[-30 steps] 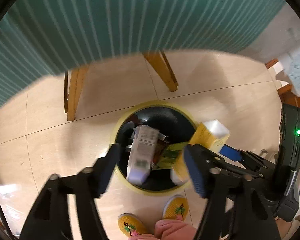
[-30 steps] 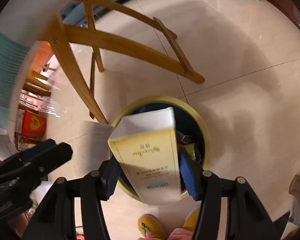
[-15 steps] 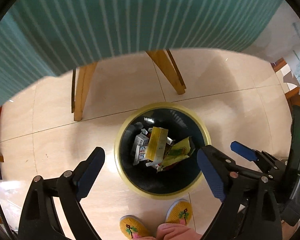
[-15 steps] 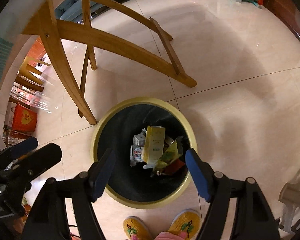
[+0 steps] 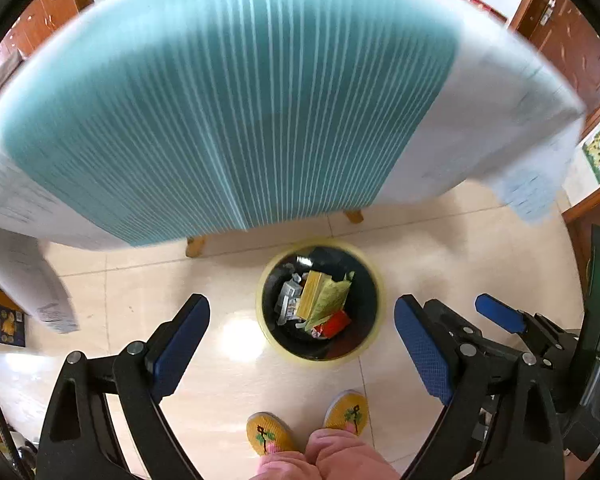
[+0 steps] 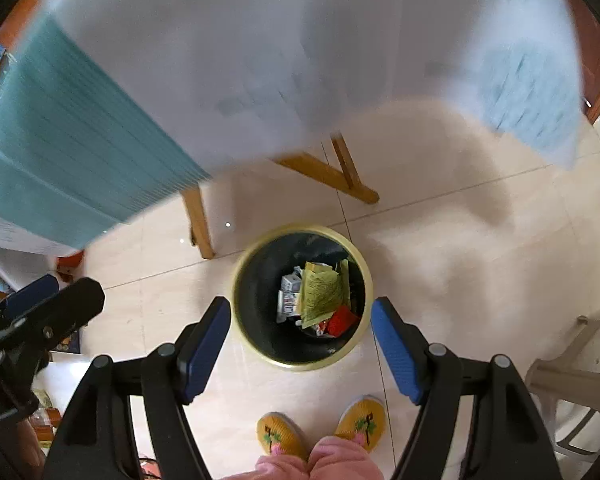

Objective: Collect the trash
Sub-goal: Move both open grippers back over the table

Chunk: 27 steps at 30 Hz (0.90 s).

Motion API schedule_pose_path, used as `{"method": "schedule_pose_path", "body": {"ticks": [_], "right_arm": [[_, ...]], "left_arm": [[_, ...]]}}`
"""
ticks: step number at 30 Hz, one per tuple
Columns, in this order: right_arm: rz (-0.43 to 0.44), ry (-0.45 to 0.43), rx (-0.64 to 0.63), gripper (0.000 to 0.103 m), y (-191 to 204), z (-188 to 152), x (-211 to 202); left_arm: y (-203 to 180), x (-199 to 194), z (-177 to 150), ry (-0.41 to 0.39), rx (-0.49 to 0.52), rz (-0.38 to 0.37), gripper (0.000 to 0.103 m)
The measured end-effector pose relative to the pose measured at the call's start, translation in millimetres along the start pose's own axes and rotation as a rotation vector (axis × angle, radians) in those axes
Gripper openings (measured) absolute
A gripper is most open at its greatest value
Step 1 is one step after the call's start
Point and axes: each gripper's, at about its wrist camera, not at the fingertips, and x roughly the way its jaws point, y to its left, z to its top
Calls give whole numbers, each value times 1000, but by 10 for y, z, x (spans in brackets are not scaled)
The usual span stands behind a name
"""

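Trash (image 5: 318, 304) below spread grippers (binned).

A pale beige tiled floor (image 5: 440, 248) is filling the lower half of both wrist views, its grout lines running across the middle of the frame. A yellow-rimmed bin (image 5: 262, 322) is standing directly on it, just below frame centre. Wooden table legs (image 6: 198, 216) are resting on the tiles above and left of the bin. Two yellow slippers (image 6: 278, 434) are standing at the bottom edge. At lower right, what is probably a grey plastic chair (image 6: 572, 384) is standing, partly cut off.
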Motion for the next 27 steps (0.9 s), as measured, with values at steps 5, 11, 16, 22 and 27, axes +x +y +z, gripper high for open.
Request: {"method": "schedule_pose_path", "body": {"ticks": [5, 11, 16, 22, 27], "right_arm": [[27, -20, -19, 73, 207, 152, -762], [44, -76, -69, 73, 408, 358, -1537], [61, -128, -122, 73, 573, 547, -1945], [95, -181, -188, 73, 772, 733, -2263], [125, -215, -251, 73, 912, 905, -2415]], "left_arm": [[-34, -765, 183, -57, 12, -1, 93], [11, -1532, 416, -114, -2, -5, 93], [17, -1982, 586, -170, -15, 8, 93], [12, -2374, 763, -251, -31, 53, 93], [57, -2602, 919, -301, -64, 92, 93]]}}
